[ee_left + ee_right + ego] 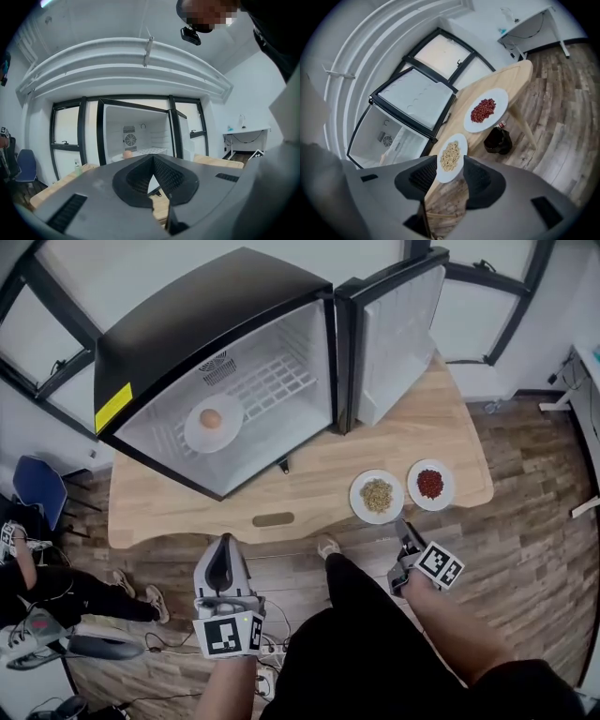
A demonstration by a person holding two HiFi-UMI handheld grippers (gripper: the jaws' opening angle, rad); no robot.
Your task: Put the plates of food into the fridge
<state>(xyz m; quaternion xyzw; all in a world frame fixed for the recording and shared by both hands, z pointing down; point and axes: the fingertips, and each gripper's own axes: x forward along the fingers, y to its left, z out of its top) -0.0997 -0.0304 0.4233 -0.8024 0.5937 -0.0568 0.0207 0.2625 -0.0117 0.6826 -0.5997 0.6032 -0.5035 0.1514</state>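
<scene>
My right gripper [405, 534], jaws apart and empty, points at the plate of pale grains [377, 495] at its 12 o'clock on the tabletop [309, 486]; next I should pinch its near rim for the fridge [187, 324].

Bright, even daylight — fisheye-warped edges
</scene>
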